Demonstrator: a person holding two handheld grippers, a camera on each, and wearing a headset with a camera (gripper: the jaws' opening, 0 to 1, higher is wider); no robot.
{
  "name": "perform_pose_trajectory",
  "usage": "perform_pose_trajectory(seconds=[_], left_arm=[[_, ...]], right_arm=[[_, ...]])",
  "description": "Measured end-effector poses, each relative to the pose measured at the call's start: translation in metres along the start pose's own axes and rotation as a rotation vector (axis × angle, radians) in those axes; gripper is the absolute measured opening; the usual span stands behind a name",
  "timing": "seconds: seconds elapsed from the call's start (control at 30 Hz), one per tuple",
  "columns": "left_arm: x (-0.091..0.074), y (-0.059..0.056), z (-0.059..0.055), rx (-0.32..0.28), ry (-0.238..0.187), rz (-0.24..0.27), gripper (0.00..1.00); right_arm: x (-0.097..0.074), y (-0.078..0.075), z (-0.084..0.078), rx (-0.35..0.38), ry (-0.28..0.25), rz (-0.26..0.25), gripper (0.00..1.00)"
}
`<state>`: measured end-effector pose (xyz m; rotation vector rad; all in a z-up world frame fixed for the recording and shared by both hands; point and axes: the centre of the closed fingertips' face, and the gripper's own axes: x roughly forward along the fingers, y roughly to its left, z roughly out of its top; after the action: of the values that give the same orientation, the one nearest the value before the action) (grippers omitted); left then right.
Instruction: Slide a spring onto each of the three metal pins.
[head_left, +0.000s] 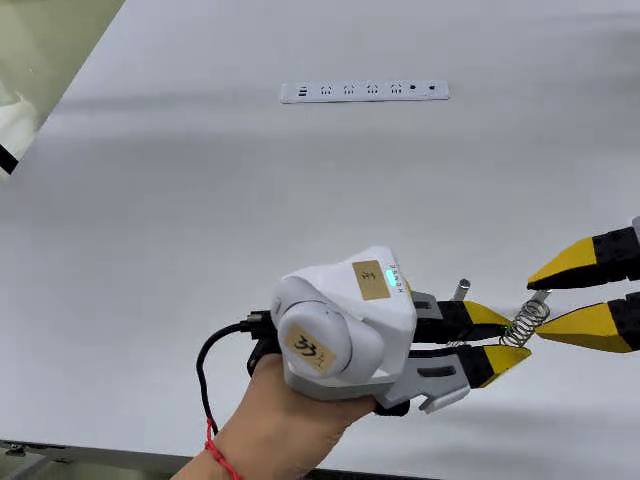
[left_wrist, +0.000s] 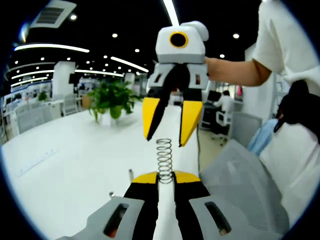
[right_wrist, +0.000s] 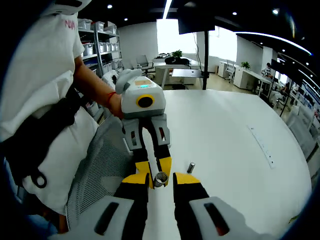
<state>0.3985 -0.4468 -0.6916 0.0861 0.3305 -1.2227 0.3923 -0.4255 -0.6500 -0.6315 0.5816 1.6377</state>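
A small metal spring (head_left: 521, 323) sticks out sideways from my left gripper (head_left: 517, 336), which is shut on one end of it low over the white table (head_left: 200, 220). In the left gripper view the spring (left_wrist: 164, 159) rises from between the yellow tips. My right gripper (head_left: 535, 307) comes in from the right and stands open, one jaw on each side of the spring's free end. Seen end-on, the spring (right_wrist: 161, 178) lies between its jaws. Two short metal pins (head_left: 461, 290) (head_left: 538, 297) stand upright on the table just behind the grippers; one pin (right_wrist: 190, 167) is close beside the right jaw.
A white power strip (head_left: 365, 91) lies flat at the far middle of the table. The table's left edge (head_left: 60, 90) runs diagonally, and its near edge passes under the hand. A black cable (head_left: 205, 375) hangs from the left gripper.
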Motion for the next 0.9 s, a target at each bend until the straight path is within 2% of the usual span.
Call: perform_pose_trajectory(seconds=[0.07,0.2,0.33,0.4,0.67,0.9], left_arm=[[0.001,-0.001,-0.001,0.006,0.004,-0.005,0.10],[0.003,-0.001,-0.002,0.010,0.007,-0.010,0.10],[0.003,-0.003,-0.003,0.017,0.011,-0.016,0.10],[0.003,-0.003,-0.004,0.018,0.010,-0.018,0.10],[0.001,-0.002,-0.007,0.014,0.006,-0.020,0.10],[-0.001,-0.002,-0.007,0.011,-0.002,-0.019,0.10]], right_arm=[[0.004,0.001,-0.003,-0.061,0.063,0.036,0.20],[0.012,0.008,-0.005,-0.126,0.140,0.105,0.20],[0.017,0.010,-0.011,-0.191,0.212,0.146,0.19],[0.017,0.007,-0.018,-0.207,0.230,0.161,0.17],[0.017,0.008,-0.020,-0.239,0.290,0.207,0.15],[0.019,0.006,-0.017,-0.254,0.306,0.219,0.12]])
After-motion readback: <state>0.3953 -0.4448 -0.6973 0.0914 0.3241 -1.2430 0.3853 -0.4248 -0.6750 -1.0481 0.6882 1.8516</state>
